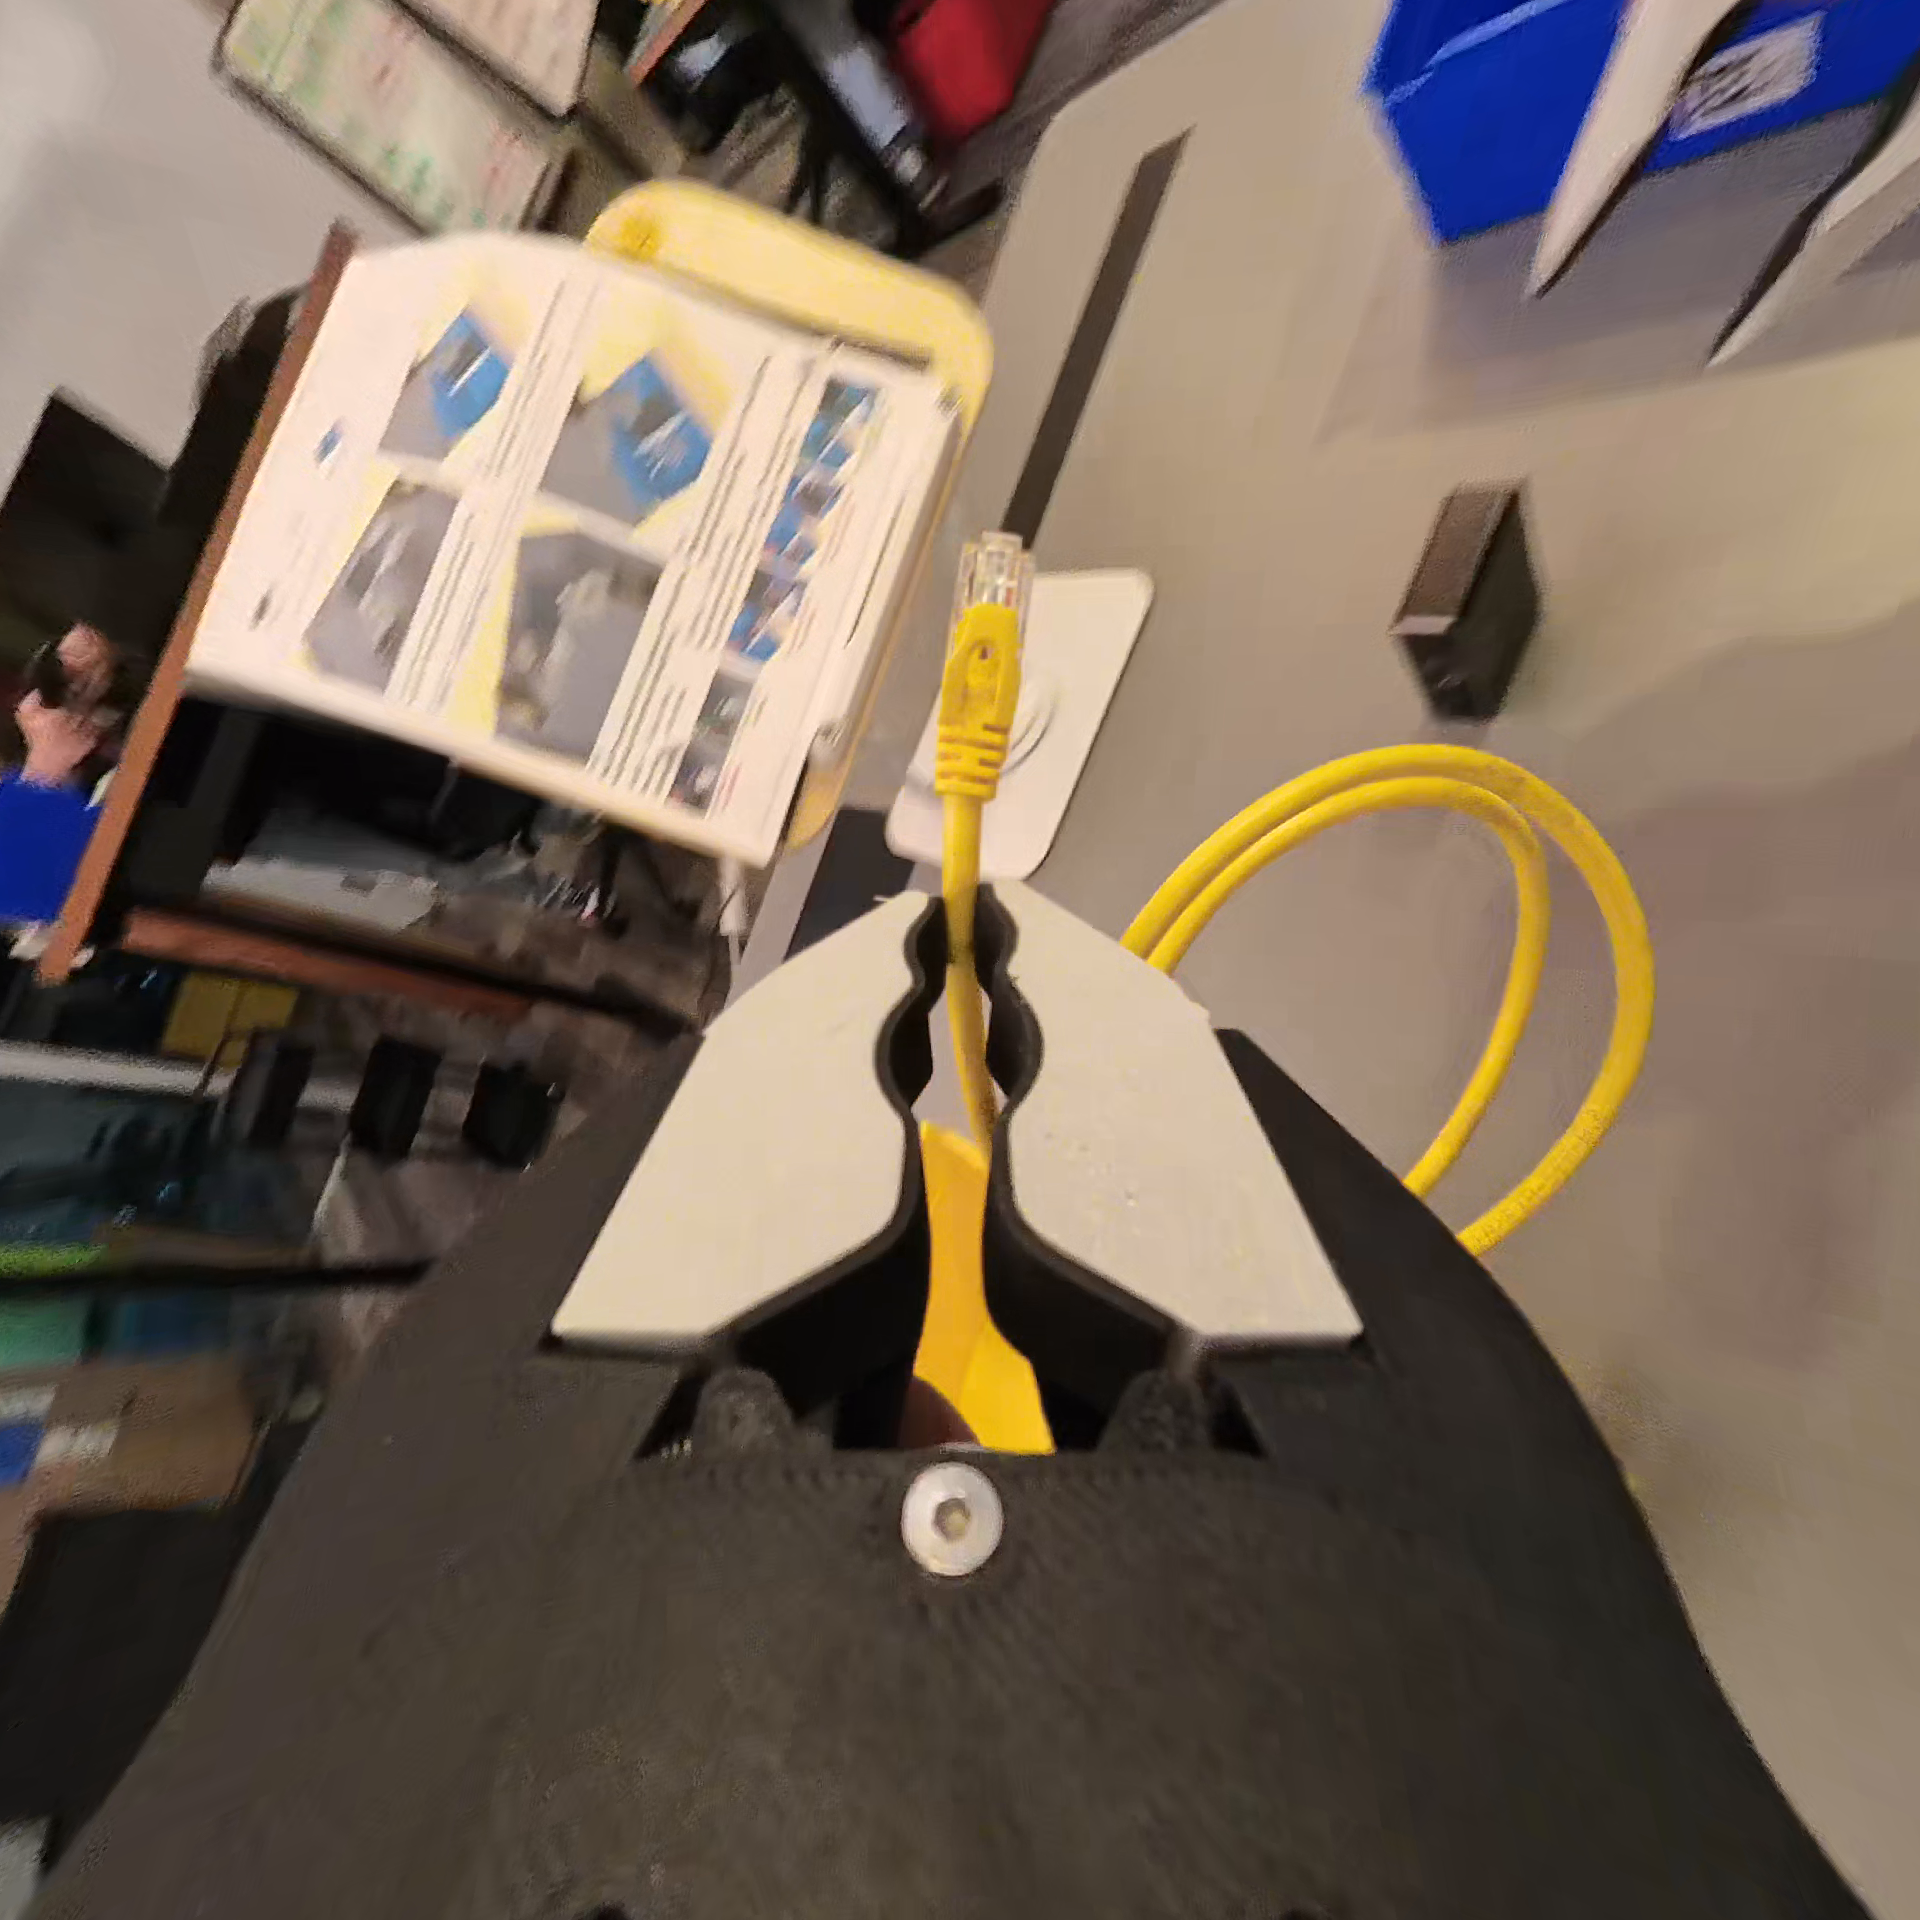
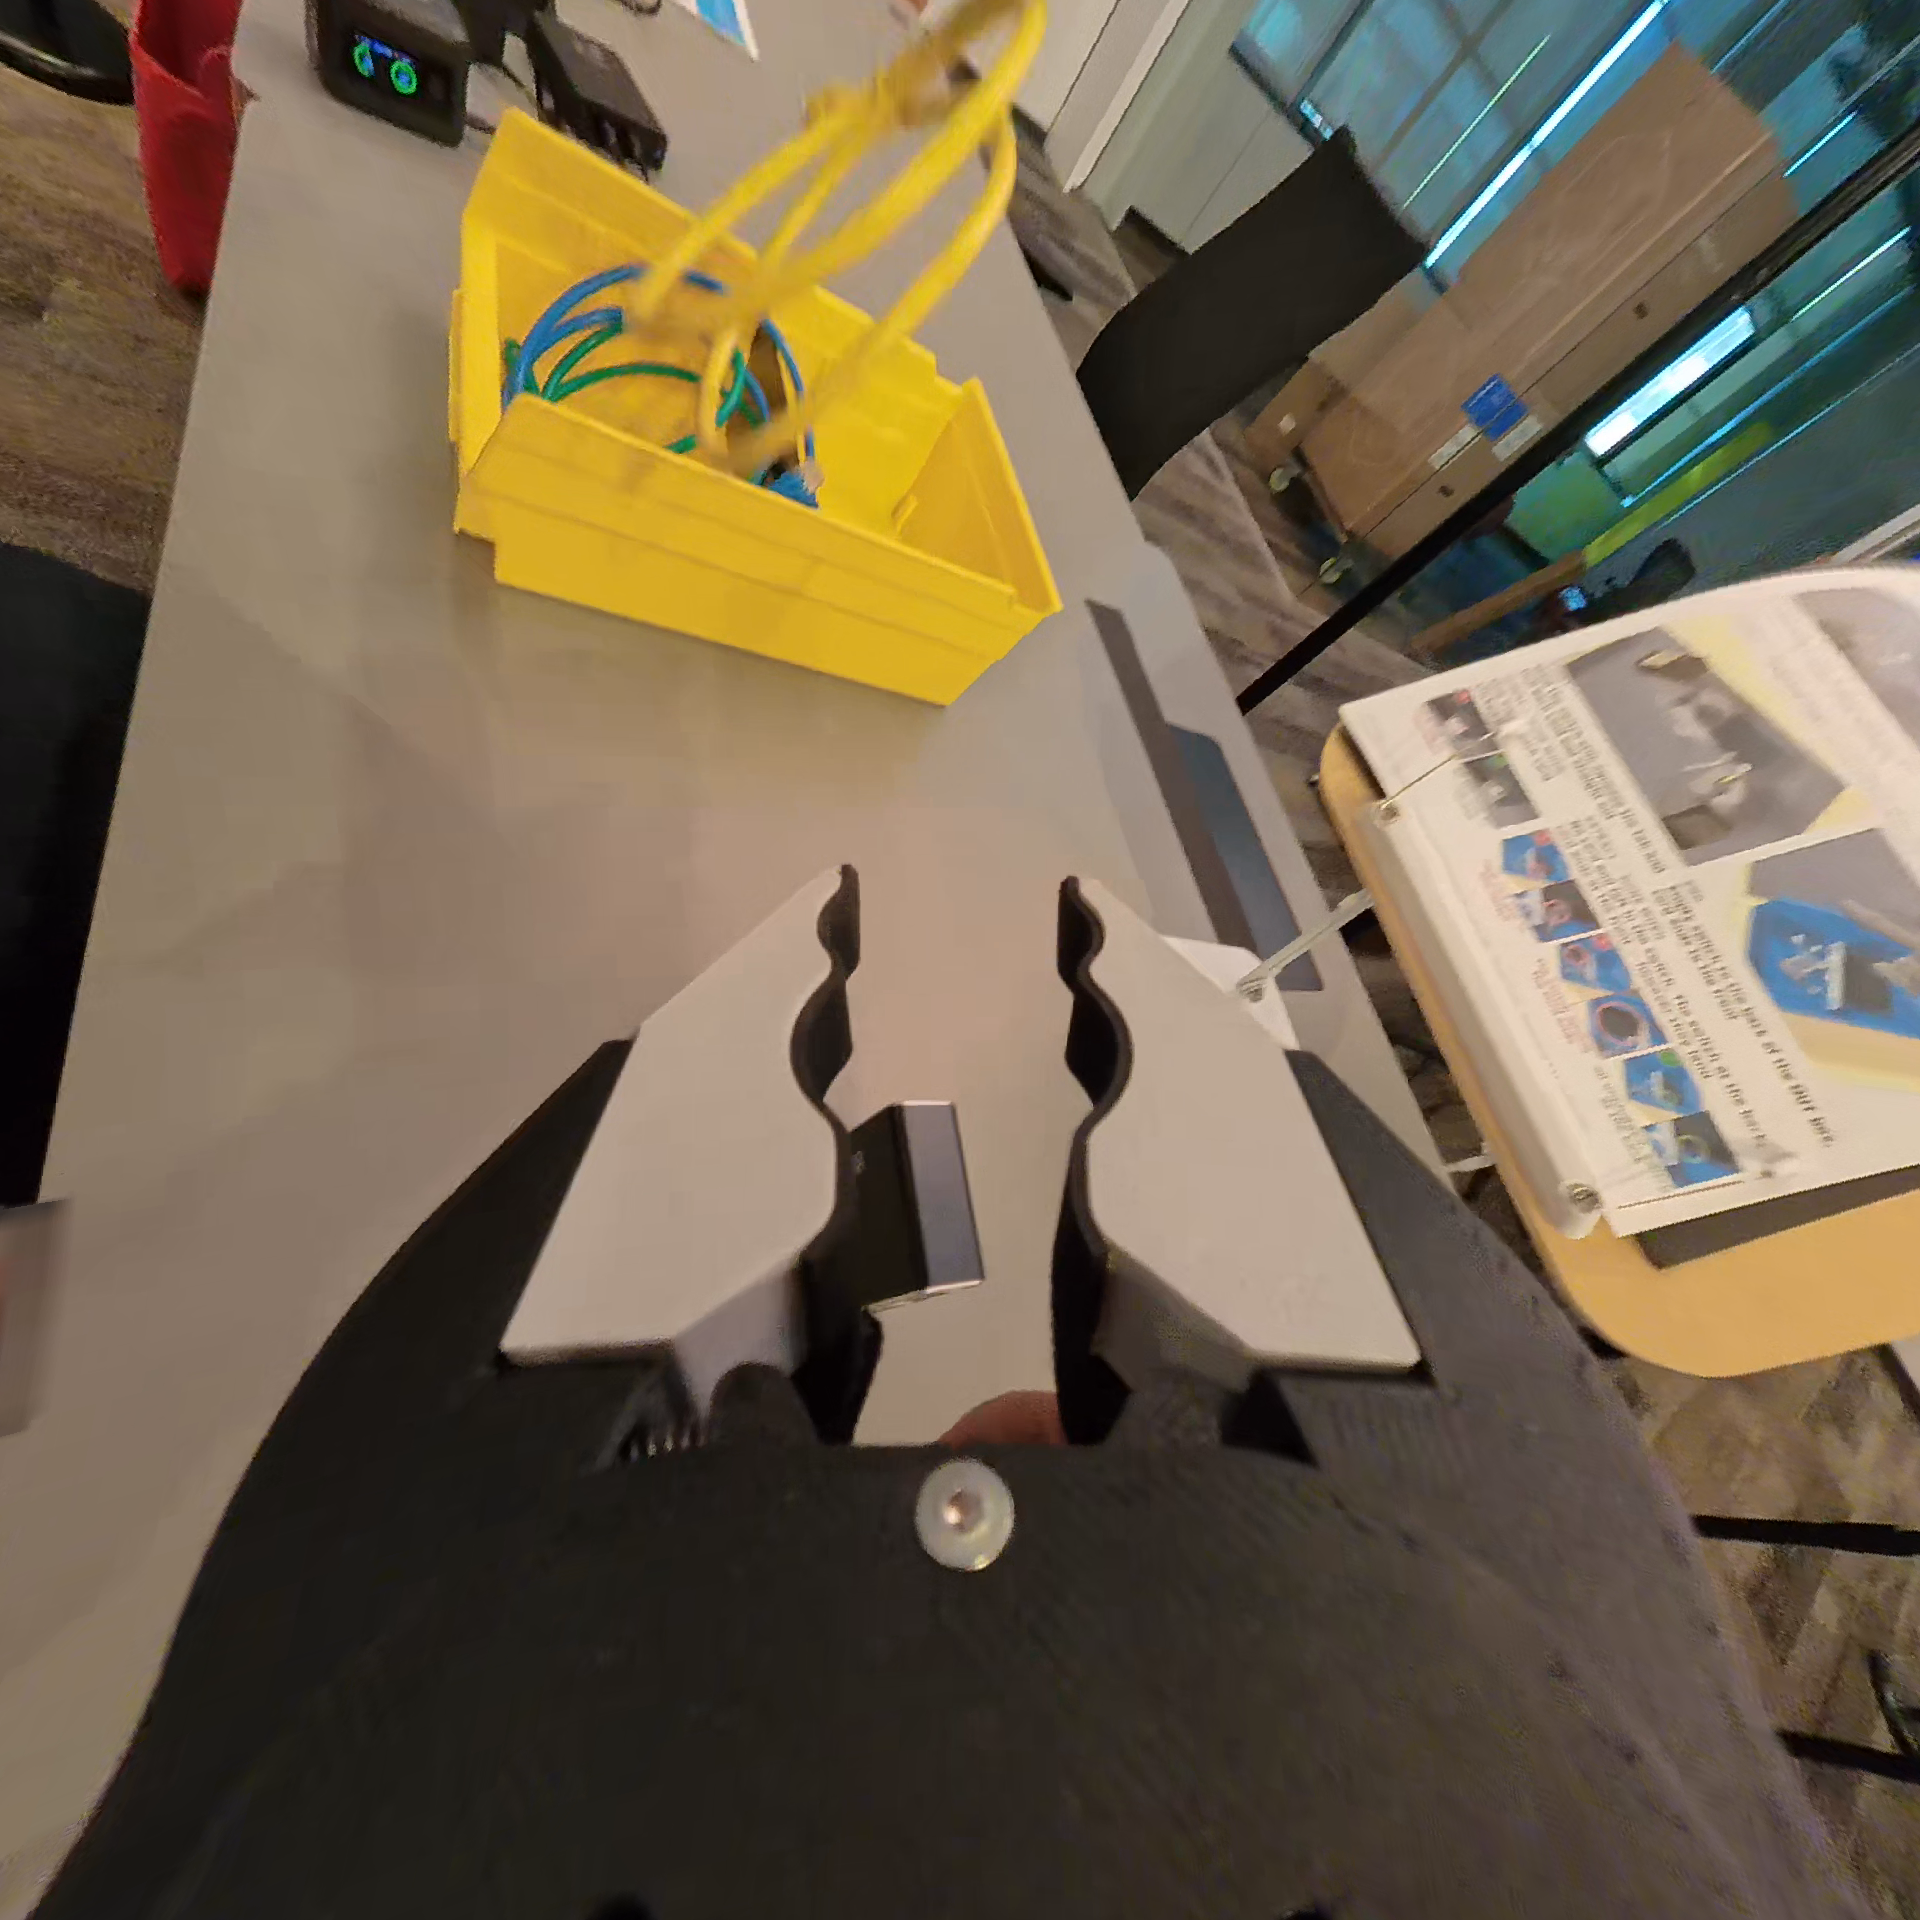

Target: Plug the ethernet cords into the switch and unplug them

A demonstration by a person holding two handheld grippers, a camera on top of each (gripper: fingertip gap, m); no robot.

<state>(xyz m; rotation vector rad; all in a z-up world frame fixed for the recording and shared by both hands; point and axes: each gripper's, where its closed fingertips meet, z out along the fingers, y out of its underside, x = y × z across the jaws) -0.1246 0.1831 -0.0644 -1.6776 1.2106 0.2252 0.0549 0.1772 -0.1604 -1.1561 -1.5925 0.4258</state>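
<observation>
The left gripper is pressed together on a yellow cord, pinching the thin cable just behind its plug; the clear-tipped plug with its yellow boot stands up beyond the fingertips, free in the air, and the rest of the cord loops out to the right of the gripper in a double curve. Past the plug, on the grey bench, lies a white flat plate, and farther right a small dark box stands on the same surface, well apart from the cord. To the left a printed sheet with pictures sits tilted on a stand, blurred. A blue bin shows at the top right. In the right wrist view the right gripper is spread wide with nothing between its fingertips; it hangs over the bench, and a small dark block with a metal edge shows deeper in the gap between the fingers, close to the left one; whether it touches that finger cannot be told. Ahead on the bench stands a yellow bin holding blue, green and yellow cords, and blurred yellow loops hang in the air above it. Beyond the bin are a black box with green rings on its screen and a low black device. A red bin stands at the far left.
</observation>
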